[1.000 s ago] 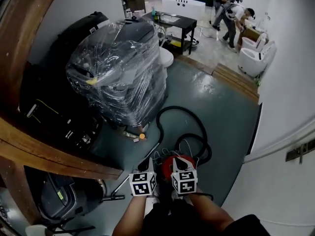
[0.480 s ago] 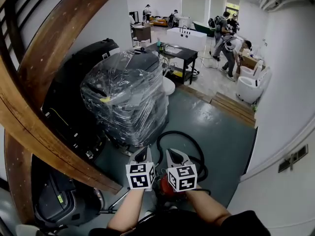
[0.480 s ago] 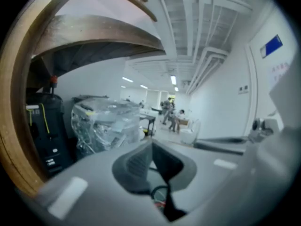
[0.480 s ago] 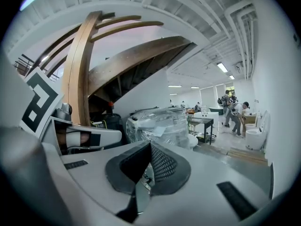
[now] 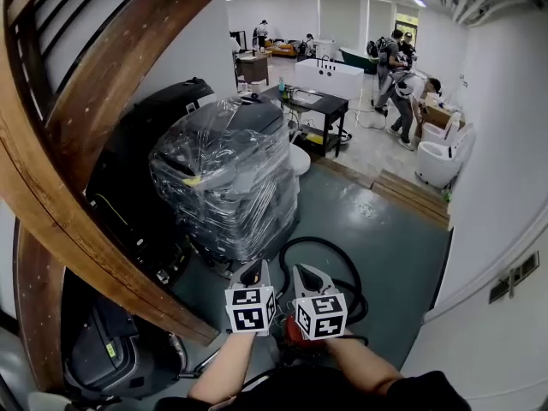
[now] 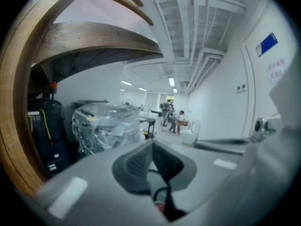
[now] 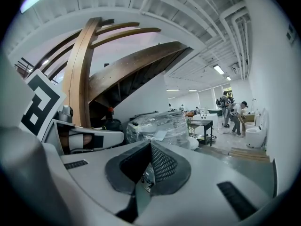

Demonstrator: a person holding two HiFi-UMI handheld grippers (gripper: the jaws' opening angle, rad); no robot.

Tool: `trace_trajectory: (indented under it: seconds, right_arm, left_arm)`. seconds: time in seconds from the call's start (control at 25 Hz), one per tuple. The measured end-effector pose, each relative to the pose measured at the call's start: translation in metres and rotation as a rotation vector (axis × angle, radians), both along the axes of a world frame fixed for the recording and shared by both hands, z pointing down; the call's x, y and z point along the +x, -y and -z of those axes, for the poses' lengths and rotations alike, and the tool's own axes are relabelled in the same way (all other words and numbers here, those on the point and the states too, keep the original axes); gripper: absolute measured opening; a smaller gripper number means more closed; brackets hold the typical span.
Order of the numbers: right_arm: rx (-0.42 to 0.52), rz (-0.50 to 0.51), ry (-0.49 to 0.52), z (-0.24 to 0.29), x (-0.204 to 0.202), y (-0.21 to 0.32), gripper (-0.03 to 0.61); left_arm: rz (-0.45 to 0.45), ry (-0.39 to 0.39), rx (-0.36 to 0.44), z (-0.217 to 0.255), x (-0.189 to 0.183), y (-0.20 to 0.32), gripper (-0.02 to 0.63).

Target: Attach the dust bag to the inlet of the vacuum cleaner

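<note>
Well, your left tongs [image 5: 258,272] and right tongs [image 5: 303,274] sit side by side at lower centre, each with its tips together, empty. Beneath them a red patch, probably the vacuum cleaner [image 5: 293,336], is mostly hidden; its black hose [image 5: 330,245] loops across the floor.

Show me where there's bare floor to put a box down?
The grey-green floor between the plastic-wrapped stack, the white wall and the wooden planks is bare. Crowded: the black hose loops nearest us, and black cases pack under the wooden stair.
</note>
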State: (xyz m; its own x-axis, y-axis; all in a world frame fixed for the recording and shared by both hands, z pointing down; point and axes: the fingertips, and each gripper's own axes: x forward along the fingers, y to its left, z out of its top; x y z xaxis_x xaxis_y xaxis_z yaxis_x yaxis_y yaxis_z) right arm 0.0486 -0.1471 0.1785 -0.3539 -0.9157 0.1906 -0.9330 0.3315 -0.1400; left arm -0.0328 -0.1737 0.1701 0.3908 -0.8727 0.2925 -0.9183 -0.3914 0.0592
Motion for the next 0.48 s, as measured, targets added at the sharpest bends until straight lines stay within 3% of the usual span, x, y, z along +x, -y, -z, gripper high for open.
trace_trajectory:
  seconds: [0.48]
  right_arm:
    - [0.022, 0.002, 0.002, 0.0100, -0.0086, 0.0101, -0.003]
  left_arm:
    - [-0.007, -0.012, 0.013, 0.0083, -0.0039, 0.0094, -0.002]
